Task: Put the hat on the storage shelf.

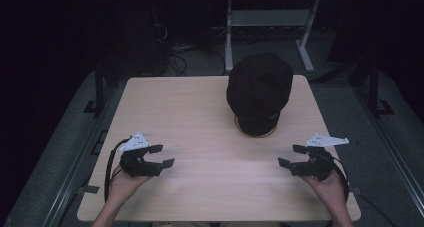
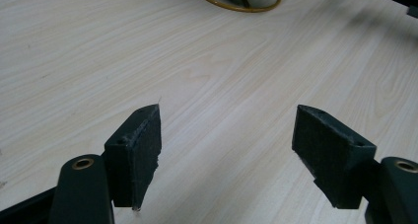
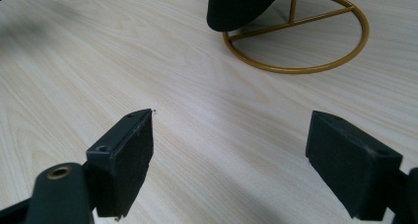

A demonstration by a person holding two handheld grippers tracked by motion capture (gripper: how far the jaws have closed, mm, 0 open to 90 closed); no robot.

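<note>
Both grippers, left (image 1: 162, 156) and right (image 1: 291, 155), hover with fingers spread wide, holding nothing. A black cap (image 1: 259, 89) sits on a gold wire stand (image 3: 300, 66) on the bench (image 1: 190, 117).

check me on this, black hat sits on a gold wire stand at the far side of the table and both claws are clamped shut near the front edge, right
Not quite. The black hat does sit on the gold wire stand at the far side of the table, but the left claw and right claw near the front edge are open, jaws spread with nothing between them. Both gripper views show this.

Bare table (image 1: 200, 117) between grippers, black cap (image 1: 260, 89) on gold stand (image 3: 315, 51) blocking far centre
</note>
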